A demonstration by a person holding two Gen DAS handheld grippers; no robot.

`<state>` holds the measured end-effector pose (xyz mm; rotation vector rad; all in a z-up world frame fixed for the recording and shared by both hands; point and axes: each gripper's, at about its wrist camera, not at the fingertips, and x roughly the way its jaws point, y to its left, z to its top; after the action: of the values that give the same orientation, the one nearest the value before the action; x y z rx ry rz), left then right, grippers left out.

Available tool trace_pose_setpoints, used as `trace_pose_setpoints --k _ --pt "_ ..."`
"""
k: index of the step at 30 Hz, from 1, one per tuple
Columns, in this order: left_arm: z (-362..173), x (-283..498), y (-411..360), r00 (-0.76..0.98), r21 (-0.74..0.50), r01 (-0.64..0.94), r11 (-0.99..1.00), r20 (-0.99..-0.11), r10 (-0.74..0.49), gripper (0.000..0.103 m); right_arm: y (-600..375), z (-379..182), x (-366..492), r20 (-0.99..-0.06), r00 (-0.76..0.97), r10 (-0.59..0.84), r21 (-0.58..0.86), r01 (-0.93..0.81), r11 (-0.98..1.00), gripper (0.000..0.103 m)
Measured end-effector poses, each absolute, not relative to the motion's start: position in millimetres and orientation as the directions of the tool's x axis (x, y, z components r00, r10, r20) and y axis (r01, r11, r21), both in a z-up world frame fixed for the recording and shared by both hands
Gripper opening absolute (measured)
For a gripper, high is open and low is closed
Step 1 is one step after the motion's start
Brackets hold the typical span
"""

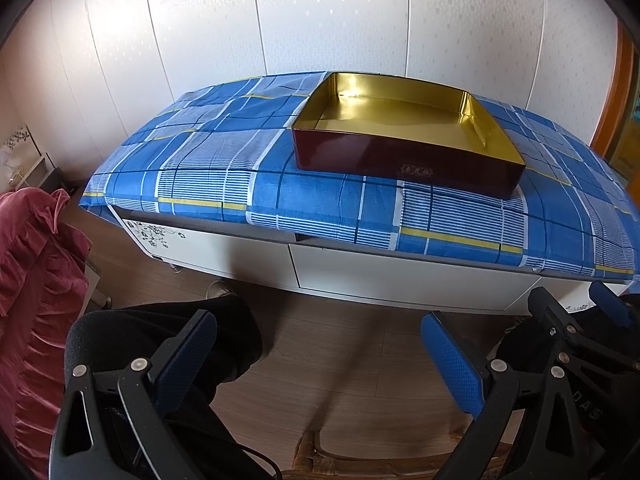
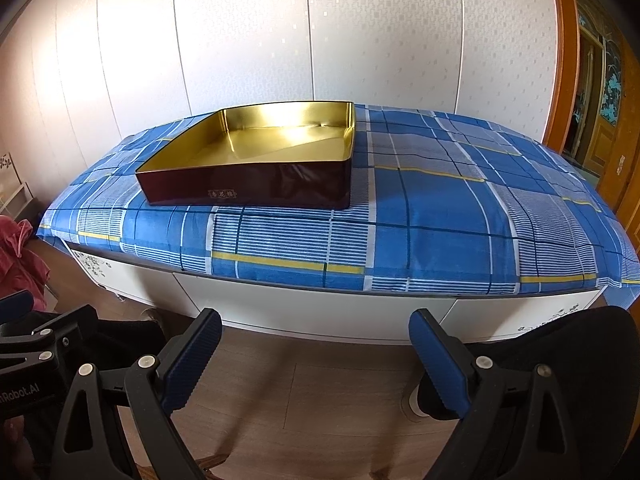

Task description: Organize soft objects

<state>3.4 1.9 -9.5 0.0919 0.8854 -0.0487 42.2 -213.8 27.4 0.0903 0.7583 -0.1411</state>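
A shallow square box (image 1: 404,160) (image 2: 248,184), dark red outside and gold inside, sits empty on a blue plaid cloth (image 1: 224,176) (image 2: 440,216) covering a low white cabinet. My left gripper (image 1: 320,360) is open, held low over the wooden floor in front of the cabinet, nothing between its blue pads. My right gripper (image 2: 316,356) is open too, also low before the cabinet and holding nothing. No soft object shows on the cloth.
The white cabinet (image 1: 400,276) (image 2: 320,312) has drawers along its front. A pink-red fabric heap (image 1: 32,280) (image 2: 16,256) lies at the left. A person's dark-clad legs (image 1: 208,344) are below. A wooden door frame (image 2: 600,80) stands at the right.
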Motion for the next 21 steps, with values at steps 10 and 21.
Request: trace_pose_setpoints --k 10,21 --pt "-13.8 9.0 1.7 0.613 0.061 0.087 0.994 -0.79 -0.005 0.103 -218.6 23.9 49.8 -0.698 0.715 -0.045 0.057 0.119 0.991 0.096" --pt "-22.2 20.2 -2.5 0.588 0.062 0.11 0.992 -0.809 -0.015 0.103 -222.6 18.2 55.1 -0.707 0.707 -0.022 0.069 0.101 0.993 0.096"
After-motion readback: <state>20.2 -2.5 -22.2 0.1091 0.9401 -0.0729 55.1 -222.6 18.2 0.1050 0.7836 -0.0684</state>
